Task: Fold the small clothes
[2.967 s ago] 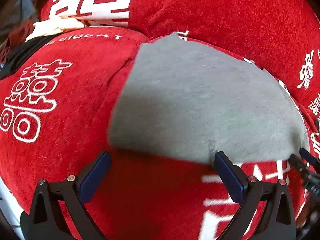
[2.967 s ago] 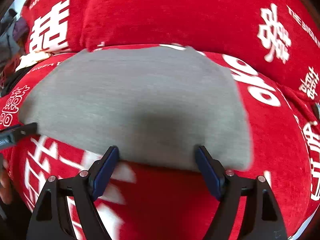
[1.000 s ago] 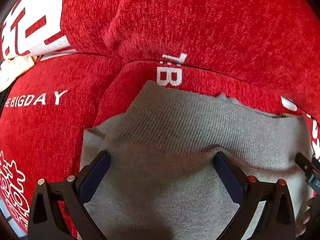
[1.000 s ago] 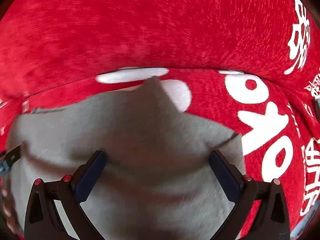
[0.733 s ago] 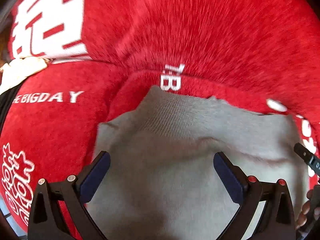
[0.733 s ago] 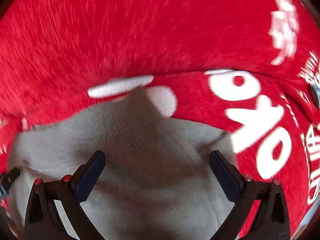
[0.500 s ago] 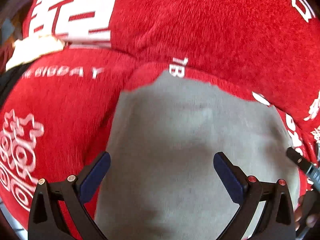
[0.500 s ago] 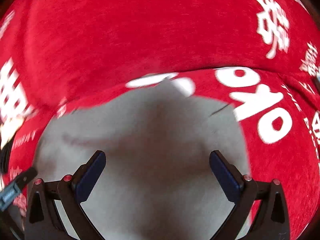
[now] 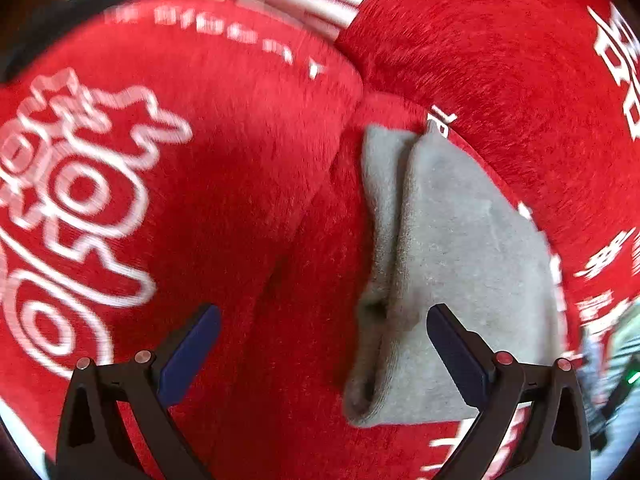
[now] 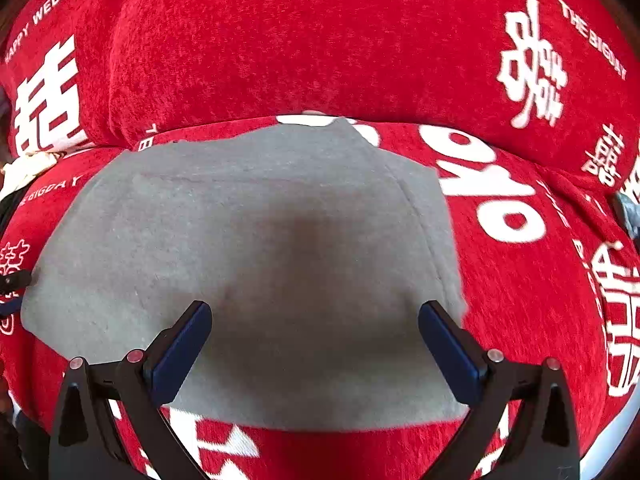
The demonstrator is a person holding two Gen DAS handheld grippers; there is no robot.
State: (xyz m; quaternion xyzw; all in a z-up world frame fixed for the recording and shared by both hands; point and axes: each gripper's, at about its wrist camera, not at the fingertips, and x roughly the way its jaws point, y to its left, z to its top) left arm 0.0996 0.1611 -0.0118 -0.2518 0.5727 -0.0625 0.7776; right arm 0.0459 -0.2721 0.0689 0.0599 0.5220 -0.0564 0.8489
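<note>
A grey knit garment (image 10: 248, 256) lies folded flat on a red sofa seat cushion (image 10: 532, 304) printed with white characters. In the left wrist view the garment (image 9: 460, 264) shows its doubled folded edge at its left side. My left gripper (image 9: 322, 344) is open and empty, above the red cushion at the garment's left edge. My right gripper (image 10: 314, 340) is open and empty, hovering over the garment's near half. The left gripper's tip (image 10: 14, 280) shows at the far left of the right wrist view.
The red back cushion (image 10: 320, 40) rises behind the seat. A second seat cushion (image 9: 140, 168) lies to the left, with a seam gap beside the garment. Cream and dark cloth (image 10: 20, 172) lies at the far left.
Both grippers have drawn back from the garment's far edge, open. The garment now lies folded in half. The left gripper has swung left, off the garment's edge.
</note>
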